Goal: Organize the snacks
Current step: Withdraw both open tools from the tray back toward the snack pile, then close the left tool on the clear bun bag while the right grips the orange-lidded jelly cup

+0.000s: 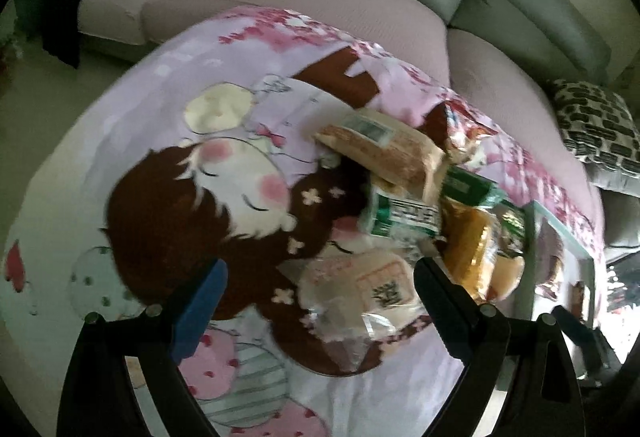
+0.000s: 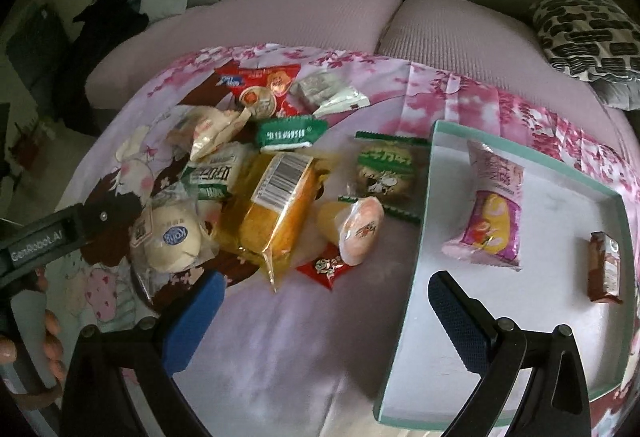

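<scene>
Two grippers, both spread wide, holding nothing.
Our left gripper hovers over a clear-wrapped pale bun; our right gripper sits beside the shallow teal-rimmed white box.

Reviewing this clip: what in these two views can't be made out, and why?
- Left wrist view: the snack pile is motion-blurred, so no label reads.
- Left wrist view: the tray is mostly hidden behind the pile; its contents don't show.
- Right wrist view: the tray's near edge is covered by the right gripper.
- Right wrist view: the left gripper is cut off at the frame edge; its jaws are unseen.
</scene>
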The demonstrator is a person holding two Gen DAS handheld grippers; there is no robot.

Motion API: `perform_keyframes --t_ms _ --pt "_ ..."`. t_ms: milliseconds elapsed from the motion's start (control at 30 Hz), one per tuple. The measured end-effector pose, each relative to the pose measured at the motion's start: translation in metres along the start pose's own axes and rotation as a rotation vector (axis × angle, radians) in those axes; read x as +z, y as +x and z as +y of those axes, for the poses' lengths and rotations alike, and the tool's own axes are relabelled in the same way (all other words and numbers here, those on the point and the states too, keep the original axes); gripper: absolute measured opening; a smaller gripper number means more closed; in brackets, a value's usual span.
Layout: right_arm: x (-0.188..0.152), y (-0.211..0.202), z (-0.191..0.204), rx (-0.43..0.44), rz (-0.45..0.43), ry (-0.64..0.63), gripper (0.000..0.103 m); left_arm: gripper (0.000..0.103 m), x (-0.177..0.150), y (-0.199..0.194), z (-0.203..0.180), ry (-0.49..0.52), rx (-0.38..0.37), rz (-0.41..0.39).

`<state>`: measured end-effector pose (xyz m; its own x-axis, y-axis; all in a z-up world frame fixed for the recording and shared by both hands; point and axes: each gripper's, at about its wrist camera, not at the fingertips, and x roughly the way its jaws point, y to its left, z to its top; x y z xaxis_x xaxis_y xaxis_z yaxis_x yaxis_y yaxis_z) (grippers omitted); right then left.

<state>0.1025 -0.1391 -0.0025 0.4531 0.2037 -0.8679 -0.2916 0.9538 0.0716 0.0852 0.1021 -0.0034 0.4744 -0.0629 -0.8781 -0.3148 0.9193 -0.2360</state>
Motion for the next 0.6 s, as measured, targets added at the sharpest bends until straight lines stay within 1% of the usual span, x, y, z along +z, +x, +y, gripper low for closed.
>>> perform_keyframes --t_ms 67,133,233,333,467,600 --pt "0.0 0.003 0.0 -0.003 0.007 0.002 0.103 0.094 -0.001 0.005 -0.005 0.001 -0.028 0.011" --pt "-0.001 0.006 -0.001 -0.007 0.012 0.006 0.103 0.094 -0.004 0.015 -0.01 -0.011 -0.064 0.047" --pt "-0.001 0.009 -0.002 -0.013 0.017 0.011 0.103 0.094 -0.007 0.024 -0.018 -0.015 -0.091 0.07" --pt "-0.002 0.011 -0.004 -0.018 0.021 0.016 0.103 0.095 -0.01 0.033 -0.024 -0.003 -0.078 0.088" --pt "-0.002 0.013 -0.006 -0.024 0.025 0.023 0.103 0.094 -0.015 0.047 -0.021 -0.036 -0.089 0.126" --pt "-0.002 0.014 -0.006 -0.026 0.025 0.03 0.103 0.094 -0.016 0.052 -0.022 -0.048 -0.076 0.126"
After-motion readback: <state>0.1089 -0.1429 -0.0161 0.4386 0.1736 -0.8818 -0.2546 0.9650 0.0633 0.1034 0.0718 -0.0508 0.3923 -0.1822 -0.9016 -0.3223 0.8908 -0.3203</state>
